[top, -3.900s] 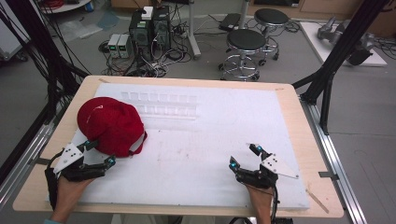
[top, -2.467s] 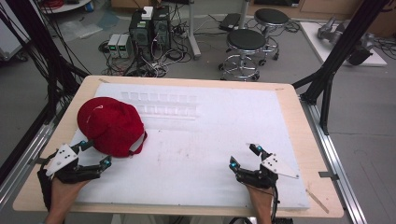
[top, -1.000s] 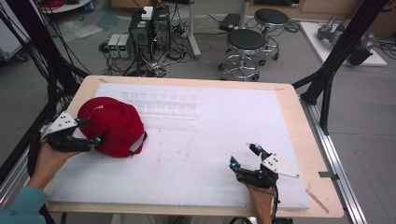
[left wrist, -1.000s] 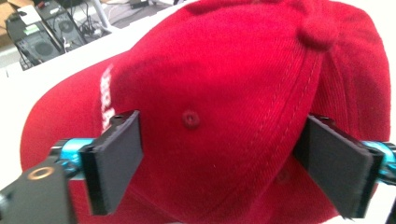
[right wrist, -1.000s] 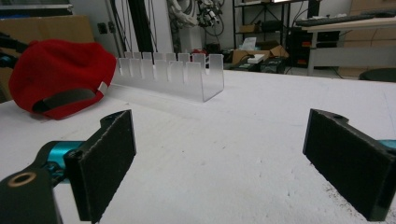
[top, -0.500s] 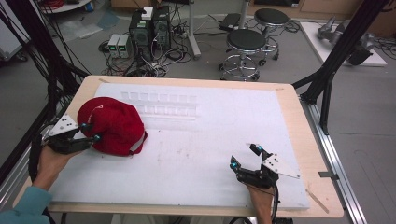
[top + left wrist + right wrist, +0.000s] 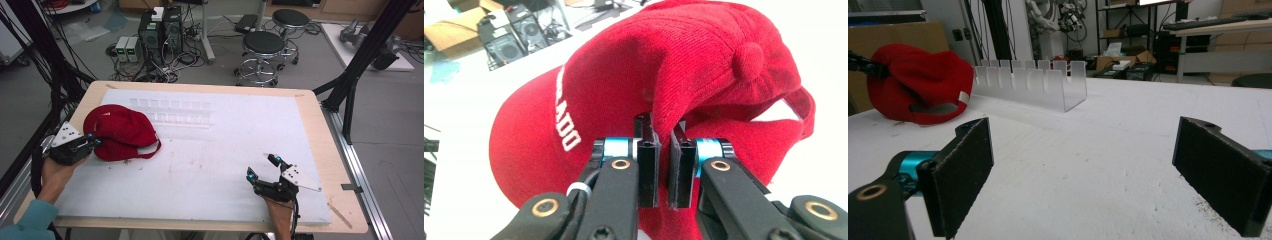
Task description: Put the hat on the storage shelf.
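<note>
Now the person's left hand (image 7: pixel 52 172) sits at the left edge of the surface (image 7: pixel 310 130), and it holds the left claw (image 7: pixel 93 142) flat, pointing at the red cap (image 7: pixel 120 132). Its jaws have just been closing, and they are pinched on a fold of the cap's cloth. In the left gripper view the two black jaws stand very close together, with the red cloth squeezed between them at the tips (image 7: pixel 663 131).

On the other side, the right hand (image 7: pixel 280 215) lies near the front edge. It holds the right claw (image 7: pixel 262 167) low over the white mat (image 7: pixel 225 165), pointing up and away from the person. Its jaws are wide apart and hold nothing.

Next, the cap. It is bright red and soft, with ribbed cloth and a round button on top (image 7: pixel 749 62). White letters run along its front (image 7: pixel 565 117). It lies on the left part of the mat. Its strap end, with the open gap at the back, faces the middle of the surface.

Behind the cap, near it, stands a clear plastic rack (image 7: pixel 175 112) with a row of small slots. Past the far edge, on the floor, are two round stools (image 7: pixel 262 47) and some computer boxes (image 7: pixel 160 30) with lots of cables.
</note>
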Demonstrator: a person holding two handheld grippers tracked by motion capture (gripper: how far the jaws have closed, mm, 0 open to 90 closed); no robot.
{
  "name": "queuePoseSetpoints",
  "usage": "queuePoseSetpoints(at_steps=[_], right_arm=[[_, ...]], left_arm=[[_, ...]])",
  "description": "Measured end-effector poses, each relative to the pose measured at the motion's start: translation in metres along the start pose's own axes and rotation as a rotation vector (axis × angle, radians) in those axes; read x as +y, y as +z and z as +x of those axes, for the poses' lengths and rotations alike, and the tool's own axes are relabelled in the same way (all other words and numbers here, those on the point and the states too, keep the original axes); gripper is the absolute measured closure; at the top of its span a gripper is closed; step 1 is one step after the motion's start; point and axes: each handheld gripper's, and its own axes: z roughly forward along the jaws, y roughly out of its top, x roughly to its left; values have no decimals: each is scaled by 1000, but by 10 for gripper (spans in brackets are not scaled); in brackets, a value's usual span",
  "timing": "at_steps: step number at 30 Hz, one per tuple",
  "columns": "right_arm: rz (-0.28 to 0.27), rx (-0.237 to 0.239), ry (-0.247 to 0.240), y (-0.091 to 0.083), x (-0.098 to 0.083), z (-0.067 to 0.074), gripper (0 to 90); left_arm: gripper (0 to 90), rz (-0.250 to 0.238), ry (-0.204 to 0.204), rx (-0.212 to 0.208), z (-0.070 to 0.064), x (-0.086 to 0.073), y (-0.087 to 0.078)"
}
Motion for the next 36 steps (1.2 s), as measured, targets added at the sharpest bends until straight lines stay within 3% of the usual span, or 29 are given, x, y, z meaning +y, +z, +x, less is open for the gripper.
queuePoseSetpoints(at_steps=[7,10,17,31,36], right_arm=[[1,0,1,0,0,0,84],[1,0,0,0,0,0,83],[0,0,-3,0,0,0,84],[-3,3,-4,0,0,0,83],[-3,3,-2,0,0,0,83]], left_arm=[[858,-34,-8,59,2,6,-5],[858,-57,-30,70,3,10,-8],[859,-92,-22,100,1,25,-16],[859,-155,-19,115,-10,57,-42],[859,-182,-15,98,-28,64,-52]])
